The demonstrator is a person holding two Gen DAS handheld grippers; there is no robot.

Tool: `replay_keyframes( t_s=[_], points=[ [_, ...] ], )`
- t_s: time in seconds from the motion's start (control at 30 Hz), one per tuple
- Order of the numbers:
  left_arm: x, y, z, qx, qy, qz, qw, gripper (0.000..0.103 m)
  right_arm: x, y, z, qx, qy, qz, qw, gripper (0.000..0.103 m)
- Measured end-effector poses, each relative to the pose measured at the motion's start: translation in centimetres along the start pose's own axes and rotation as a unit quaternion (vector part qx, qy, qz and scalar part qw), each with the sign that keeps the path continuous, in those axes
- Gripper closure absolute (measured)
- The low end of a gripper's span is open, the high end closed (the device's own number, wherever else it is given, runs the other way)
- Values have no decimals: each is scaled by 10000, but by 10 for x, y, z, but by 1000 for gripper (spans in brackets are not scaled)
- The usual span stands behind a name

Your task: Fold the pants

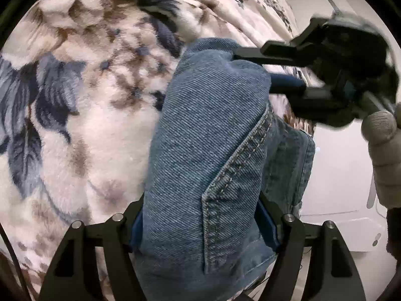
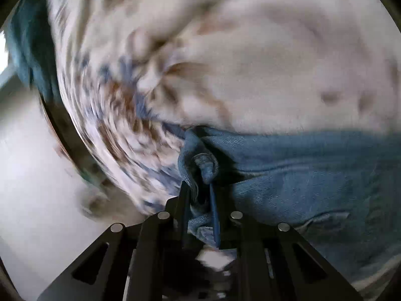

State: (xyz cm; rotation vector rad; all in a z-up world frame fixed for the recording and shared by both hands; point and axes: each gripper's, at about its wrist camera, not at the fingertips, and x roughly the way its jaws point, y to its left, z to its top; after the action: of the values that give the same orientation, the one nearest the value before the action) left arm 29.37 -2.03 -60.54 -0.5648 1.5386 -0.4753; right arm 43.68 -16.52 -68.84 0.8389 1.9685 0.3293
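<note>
A thick fold of blue denim pants [image 1: 208, 155] is seen filling the wide gap of the left gripper [image 1: 204, 225], whose fingers [image 1: 136, 228] flank the bundle on both sides with their blue pads against the cloth; the tool is tilted steeply down toward a floral blanket [image 1: 82, 105]. In the left wrist view the bundle's long axis runs from the bottom of the frame up and away, its rounded folded end pointing toward the far part of the blanket, with a double-stitched seam running along its right flank. The right gripper [image 1: 253, 72] is shown entering from the upper right, held in a gloved hand [image 1: 383, 150] and angled downward, its two fingers reaching in at the top end of the same bundle. In the blurred right wrist view, the right gripper [image 2: 200, 200] is seen drawn nearly together, with a bunched corner of the pants [image 2: 300, 170] pinched between its fingers [image 2: 185, 200]; from there the denim stretches away to the right across the lower part of the frame. The pants lie close to the blanket's near edge, where pale flooring [image 1: 340, 165] shows beyond it. More denim is glimpsed at the far left rim of the right wrist view, though its shape cannot be made out through the blur.
</note>
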Motion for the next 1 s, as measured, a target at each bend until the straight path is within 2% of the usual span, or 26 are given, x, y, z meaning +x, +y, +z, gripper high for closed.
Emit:
replay_keyframes(
  t_s=[0.03,0.07,0.1,0.13,0.17,0.2,0.27,0.33,0.37,0.4,0.43,0.47,0.53,0.57,0.6,0.63,0.67,0.7,0.77,0.8,0.9,0.97,1.0],
  points=[
    [-1,-1,-1,15,-1,60,10000,31,-2,21,-1,-525,-97,-483,9974,85],
    [-1,-3,2,12,-1,90,10000,31,-1,39,-4,-929,-200,-739,9927,81],
    [-1,-4,2,7,-3,123,9999,31,0,57,-6,-1324,-227,-970,9862,67],
    [0,-7,2,12,-10,171,9999,31,3,74,-7,-1708,-206,-1231,9774,41],
    [-1,-7,2,30,-24,226,9997,31,8,92,-8,-2057,-218,-1473,9672,31],
    [-3,-8,1,64,-50,304,9995,31,12,105,-8,-2325,-238,-1639,9584,26],
    [-7,-10,1,134,-113,426,9989,31,29,129,-10,-2934,-100,-2106,9325,26],
    [-8,-15,1,215,-163,535,9982,30,60,134,-10,-3434,378,-2672,8996,28],
    [-8,-14,0,243,-174,564,9980,30,65,129,-10,-3517,540,-2894,8886,32],
    [-7,-14,0,262,-185,592,9977,30,79,123,-9,-3679,678,-3217,8698,52],
    [-6,-13,0,271,-187,617,9976,30,85,117,-10,-3874,708,-3502,8499,62],
    [-3,-12,-1,271,-159,627,9975,30,89,113,-10,-3898,767,-3491,8487,65],
    [-1,-9,-1,277,-151,588,9978,29,81,106,3,-3319,837,-3134,8858,69],
    [-1,-9,-1,270,-156,573,9979,27,68,97,14,-2764,869,-2742,9170,70],
    [-2,-8,0,272,-160,567,9979,27,59,89,23,-2330,855,-2402,9385,75],
    [-2,-8,-1,282,-166,574,9978,26,49,76,33,-1773,871,-1936,9610,81],
    [-1,-7,-1,290,-167,572,9978,26,40,58,43,-1146,889,-1372,9799,93],
    [-1,-5,0,262,-167,533,9981,25,33,38,51,-455,870,-788,9920,96],
    [-1,-1,1,185,-151,459,9987,25,28,9,57,311,793,-127,9963,98],
    [-2,0,1,175,-139,458,9987,25,29,0,58,508,730,28,9960,99],
    [-8,3,3,200,-142,456,9987,25,36,-27,55,1342,787,837,9843,99],
    [-7,3,4,118,-116,363,9992,25,37,-34,56,1430,860,1141,9794,98],
    [-9,5,5,63,-119,315,9994,25,35,-33,59,1326,859,1110,9812,98]
  ],
)
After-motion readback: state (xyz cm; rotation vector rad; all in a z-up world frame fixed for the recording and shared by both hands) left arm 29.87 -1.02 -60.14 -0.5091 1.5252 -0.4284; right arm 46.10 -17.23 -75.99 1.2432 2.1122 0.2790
